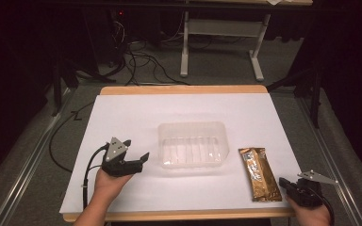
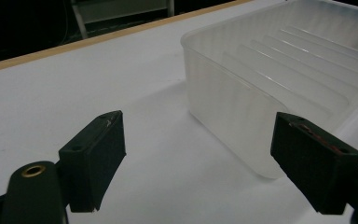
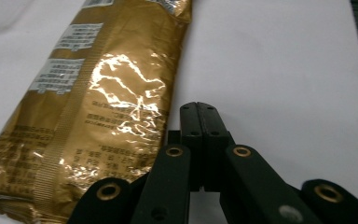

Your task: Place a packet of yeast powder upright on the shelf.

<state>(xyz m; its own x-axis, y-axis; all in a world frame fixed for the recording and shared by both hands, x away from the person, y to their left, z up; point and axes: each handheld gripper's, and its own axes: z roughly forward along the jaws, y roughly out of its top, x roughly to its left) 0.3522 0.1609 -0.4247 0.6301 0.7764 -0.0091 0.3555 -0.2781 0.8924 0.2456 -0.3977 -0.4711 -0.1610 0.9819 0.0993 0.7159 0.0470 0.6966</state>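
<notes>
White tabletop (image 1: 122,117): left hand-held gripper (image 1: 139,151) gapes by tray (image 1: 193,143); right hand-held gripper (image 1: 283,181) closed beside gold packet (image 1: 259,173).

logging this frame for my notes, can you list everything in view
plastic tray: one, clear, ribbed floor, empty, middle of the table
foil packet: one, gold, lying flat to the tray's right
table: one, white top with wooden edge
desk frame: one, pale grey, on the floor behind the table
cables: several, black, on the floor behind
left tool: one, black, jaws open, left of the tray
right tool: one, black, jaws shut and empty, beside the packet's near end
</notes>
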